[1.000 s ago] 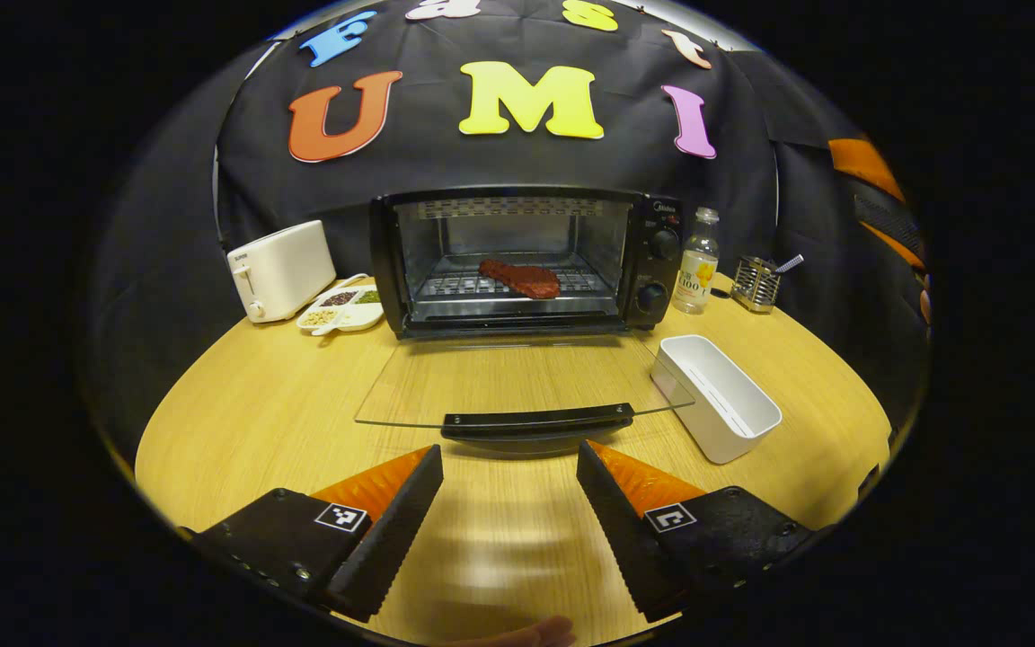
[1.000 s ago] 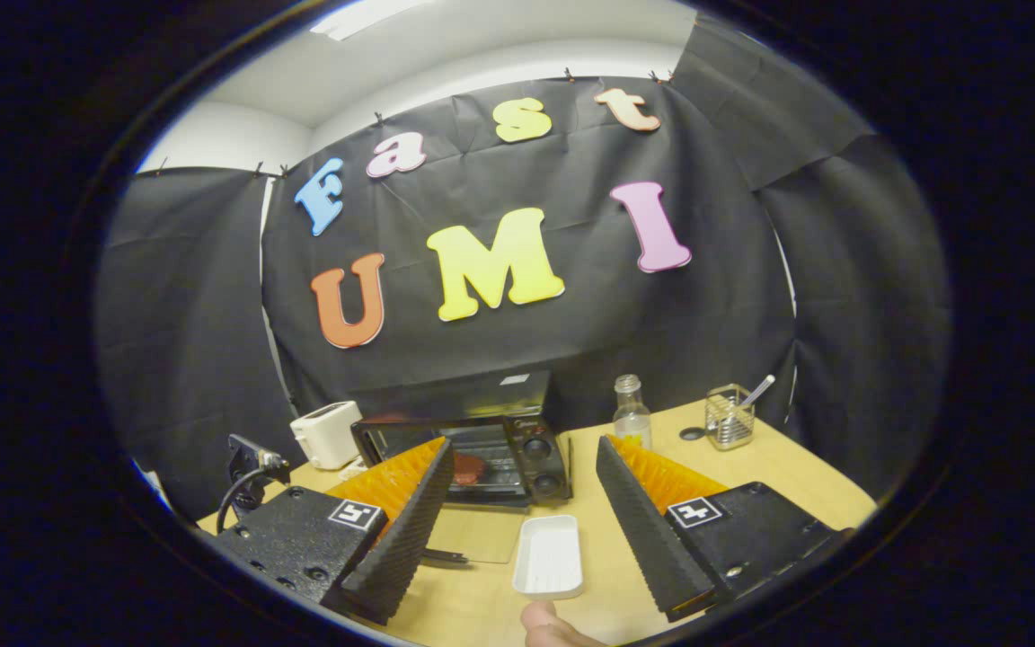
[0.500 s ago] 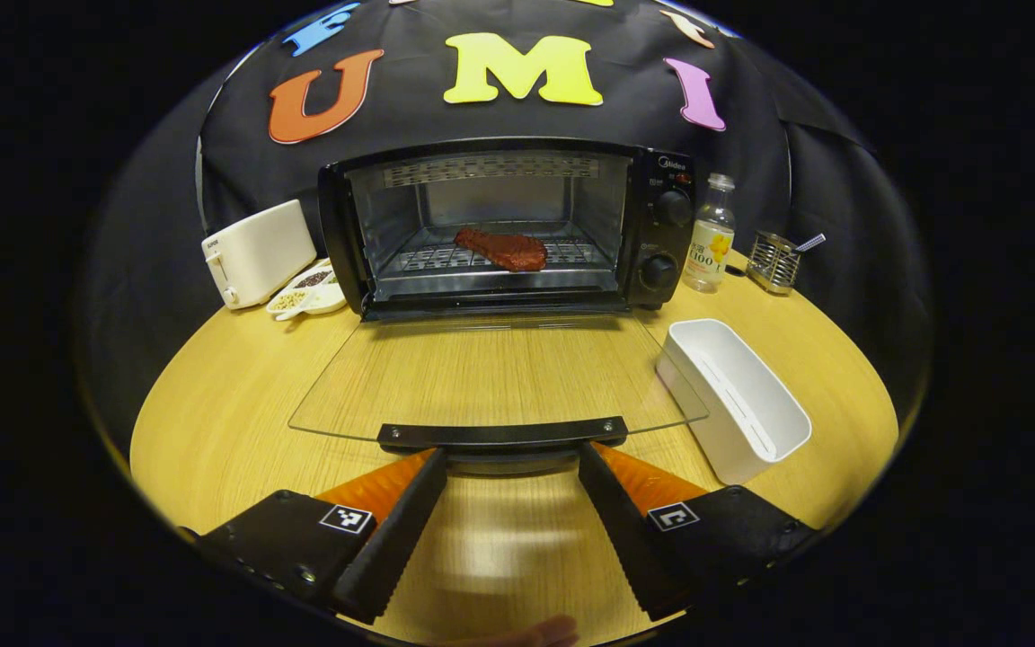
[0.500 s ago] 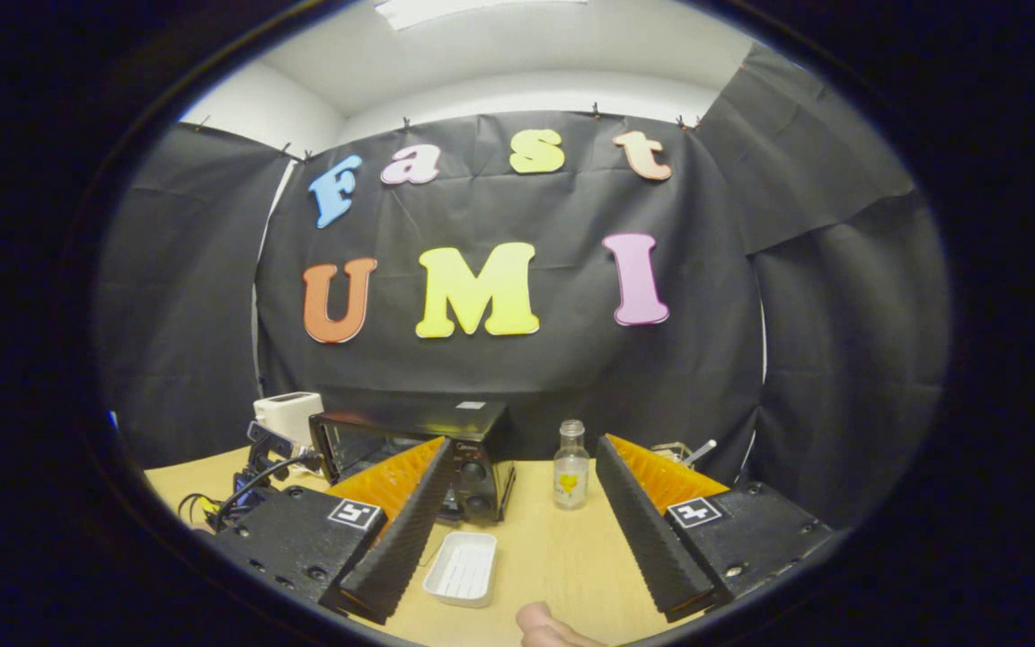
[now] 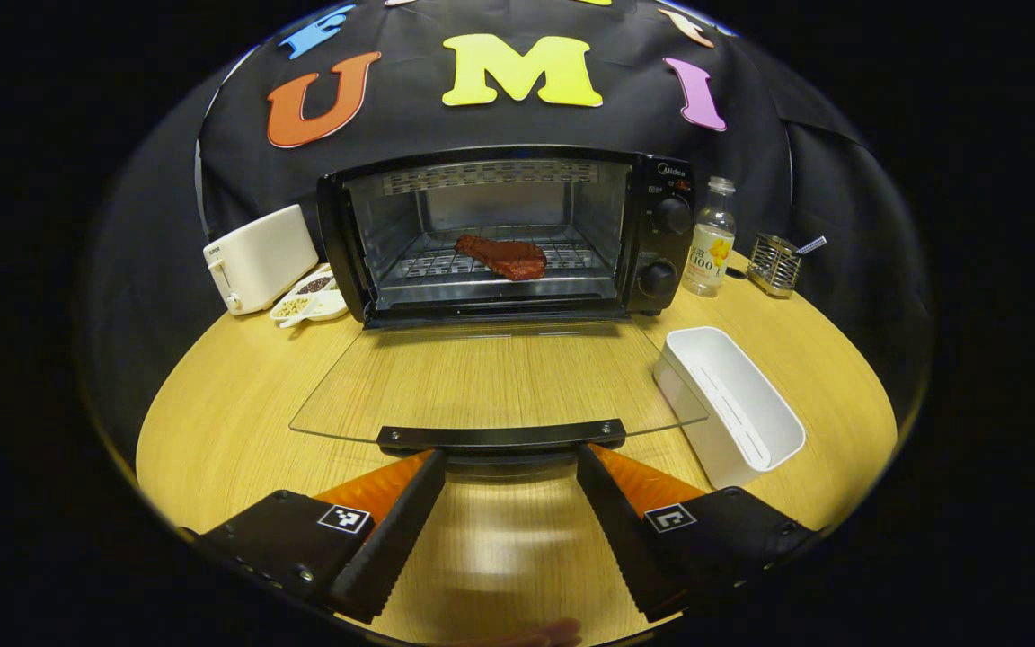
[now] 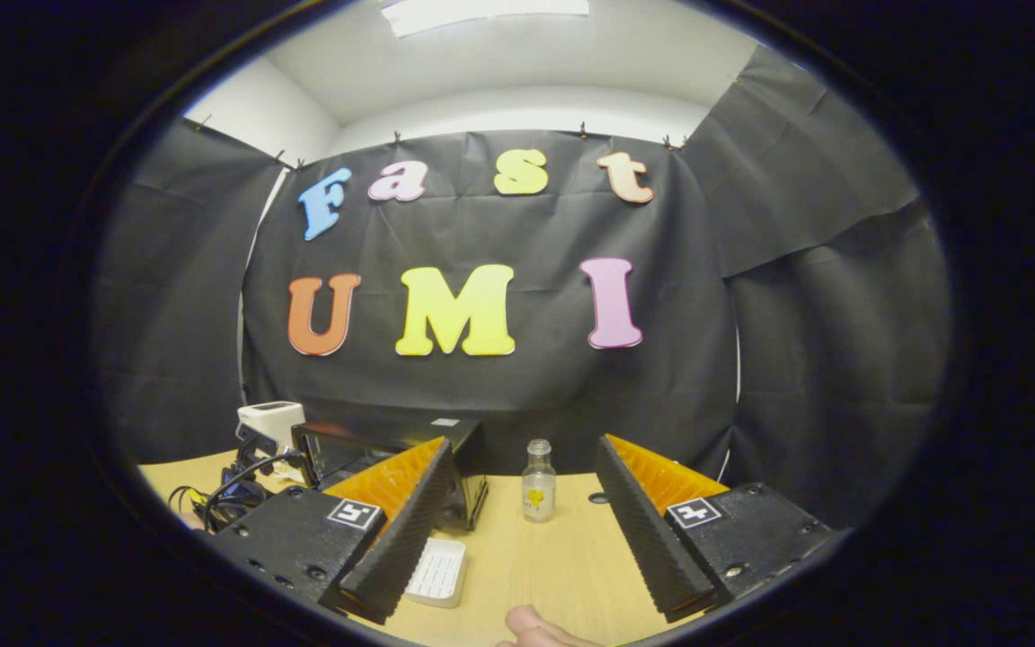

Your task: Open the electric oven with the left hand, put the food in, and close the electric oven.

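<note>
The black electric oven [image 5: 661,234] stands at the back of the table with its glass door [image 5: 499,382] folded down flat. A reddish-brown piece of meat [image 5: 501,256] lies on the rack inside. My left gripper [image 5: 510,456] is open, and its fingertips sit just at the front edge of the door's black handle [image 5: 499,437] without clamping it. In the right gripper view, my right gripper [image 6: 525,449] is open and holds nothing, raised above the table. The oven [image 6: 365,445] is partly hidden behind its left finger.
An empty white tray [image 5: 733,404] lies right of the door. A white toaster [image 5: 257,259] and a divided dish [image 5: 309,301] stand left of the oven. A bottle [image 5: 708,238] and a wire holder [image 5: 776,263] stand at its right. The wooden table [image 5: 212,404] has bare room at front left.
My left gripper has come forward to the door handle and has held there for the last half second. My right gripper has swung rightward, so the oven slid left in its view.
</note>
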